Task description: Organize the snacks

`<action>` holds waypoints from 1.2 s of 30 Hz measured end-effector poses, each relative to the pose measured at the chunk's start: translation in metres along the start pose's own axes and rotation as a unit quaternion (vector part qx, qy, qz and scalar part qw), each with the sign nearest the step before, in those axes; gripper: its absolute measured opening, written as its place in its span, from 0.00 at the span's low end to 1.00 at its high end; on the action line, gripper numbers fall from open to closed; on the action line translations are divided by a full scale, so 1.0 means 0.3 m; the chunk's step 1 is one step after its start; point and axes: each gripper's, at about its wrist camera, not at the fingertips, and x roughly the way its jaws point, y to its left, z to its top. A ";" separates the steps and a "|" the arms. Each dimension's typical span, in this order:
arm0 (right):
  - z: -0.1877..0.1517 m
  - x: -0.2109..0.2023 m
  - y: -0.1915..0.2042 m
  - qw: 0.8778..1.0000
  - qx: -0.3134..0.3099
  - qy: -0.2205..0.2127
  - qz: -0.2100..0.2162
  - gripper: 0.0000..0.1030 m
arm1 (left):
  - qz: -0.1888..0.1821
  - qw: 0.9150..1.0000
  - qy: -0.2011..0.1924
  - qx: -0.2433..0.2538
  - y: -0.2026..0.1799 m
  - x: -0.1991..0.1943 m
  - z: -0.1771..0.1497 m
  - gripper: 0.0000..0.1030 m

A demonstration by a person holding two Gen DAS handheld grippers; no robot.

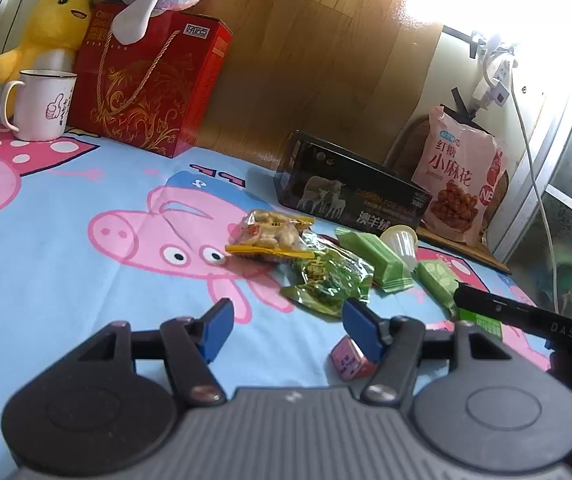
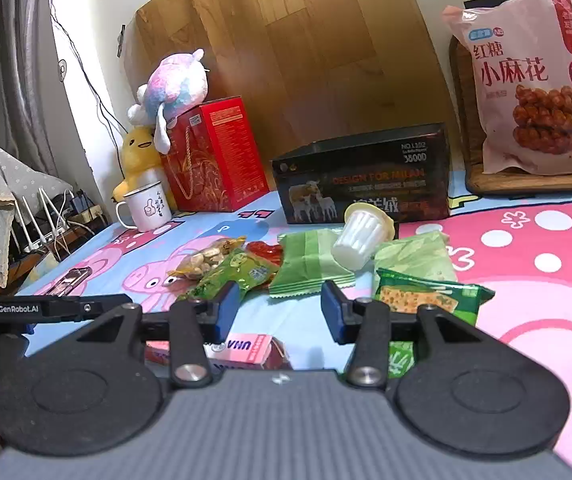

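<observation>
Green snack packets (image 2: 311, 266), four, one pink carton (image 2: 246, 350)

The left gripper (image 1: 287, 330) hangs level with its blue-padded fingers (image 1: 218, 330) spread wide, gripping nothing. The right gripper (image 2: 282, 312) sits beside it, fingers (image 2: 228, 310) likewise parted and empty, both pointing forward.

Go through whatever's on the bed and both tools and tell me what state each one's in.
left tool: open, holding nothing
right tool: open, holding nothing
jelly cup: tipped over, resting on the green packets
mug: upright
black box: closed, lying on its long side
red gift box: closed, upright
pink snack bag: sealed, standing propped up
peanut packet: sealed, lying flat
</observation>
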 end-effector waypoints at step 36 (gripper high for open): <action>0.001 0.001 0.003 1.000 -0.001 -0.001 0.001 0.48 | 0.008 1.000 0.022 -0.003 0.007 0.016 0.004 0.59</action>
